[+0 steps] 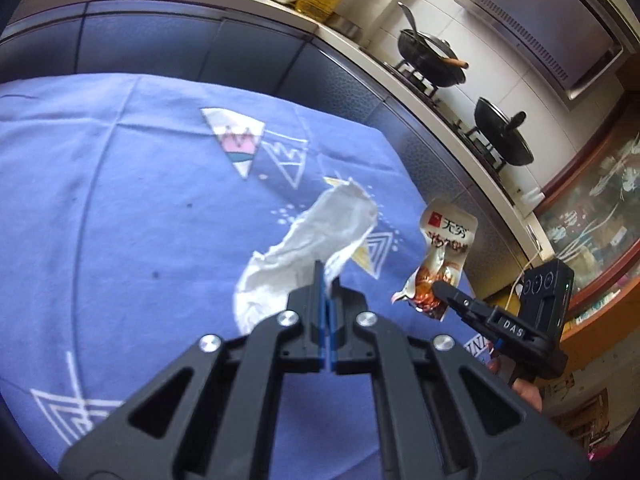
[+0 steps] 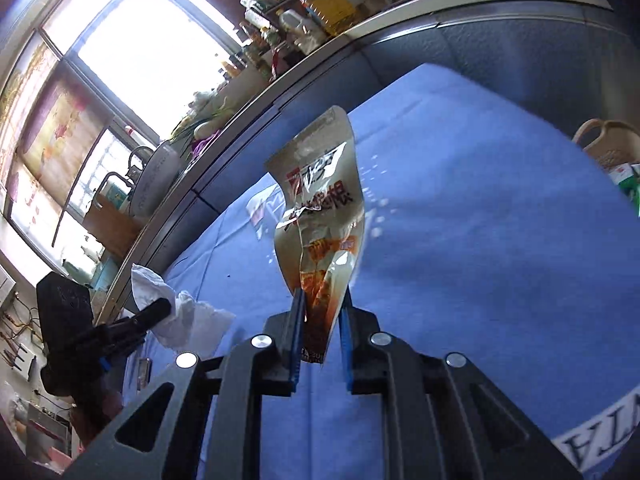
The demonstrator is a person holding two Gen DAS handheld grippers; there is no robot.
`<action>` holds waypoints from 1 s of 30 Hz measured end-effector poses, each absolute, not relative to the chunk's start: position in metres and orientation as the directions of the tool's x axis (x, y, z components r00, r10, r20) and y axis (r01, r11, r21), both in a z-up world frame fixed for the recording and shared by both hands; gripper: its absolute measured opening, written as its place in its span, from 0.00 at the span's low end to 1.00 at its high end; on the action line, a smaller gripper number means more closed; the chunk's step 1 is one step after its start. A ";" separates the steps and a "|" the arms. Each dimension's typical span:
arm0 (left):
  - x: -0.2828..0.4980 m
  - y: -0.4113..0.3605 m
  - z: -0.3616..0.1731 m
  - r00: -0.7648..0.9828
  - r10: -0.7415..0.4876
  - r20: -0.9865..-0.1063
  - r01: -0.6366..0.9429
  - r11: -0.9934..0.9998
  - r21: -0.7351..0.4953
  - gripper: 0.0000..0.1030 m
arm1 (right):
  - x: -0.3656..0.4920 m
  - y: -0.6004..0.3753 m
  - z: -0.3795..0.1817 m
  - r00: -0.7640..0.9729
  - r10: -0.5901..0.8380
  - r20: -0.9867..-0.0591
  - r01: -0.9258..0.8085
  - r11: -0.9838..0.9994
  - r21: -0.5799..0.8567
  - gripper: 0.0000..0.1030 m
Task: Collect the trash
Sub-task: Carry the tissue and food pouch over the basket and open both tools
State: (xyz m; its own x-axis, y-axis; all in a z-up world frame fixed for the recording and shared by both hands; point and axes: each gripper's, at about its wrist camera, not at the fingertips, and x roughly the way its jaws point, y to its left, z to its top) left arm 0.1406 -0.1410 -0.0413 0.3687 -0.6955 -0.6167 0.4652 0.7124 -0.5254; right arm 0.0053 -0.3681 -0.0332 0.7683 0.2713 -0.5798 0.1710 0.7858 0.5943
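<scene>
I have both pieces of trash off the blue tablecloth (image 1: 120, 168) and in the air. My left gripper (image 1: 327, 280) is clenched on a crumpled white tissue (image 1: 308, 248), its pads pressed nearly together on the lower fold, the rest of the sheet rising past the fingertips over the cloth's middle. My right gripper (image 2: 322, 304) grasps an empty snack wrapper (image 2: 320, 208) by its torn bottom end; the jaws stand a little apart with the crinkled foil between them, and the wrapper sticks up stiffly above the fingers. In the left view that wrapper hangs just off the table's far right edge, on the stove side.

Both things weigh next to nothing, I judge. The tissue is soft and will flop or tear if I snag it, so a firm pinch on a bunched fold suits it. The wrapper is slick and springy; held by one thin end it could slide out, so I would keep pressure on and move smoothly.

A woven basket (image 2: 608, 144) sits at the far right corner of the table, possibly where this goes.
</scene>
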 end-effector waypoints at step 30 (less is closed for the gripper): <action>0.097 -0.557 -0.018 0.043 -0.702 -0.711 0.838 0.413 -0.357 0.01 | -0.146 -0.601 -0.072 0.766 -0.150 -0.626 0.545 0.667 0.508 0.16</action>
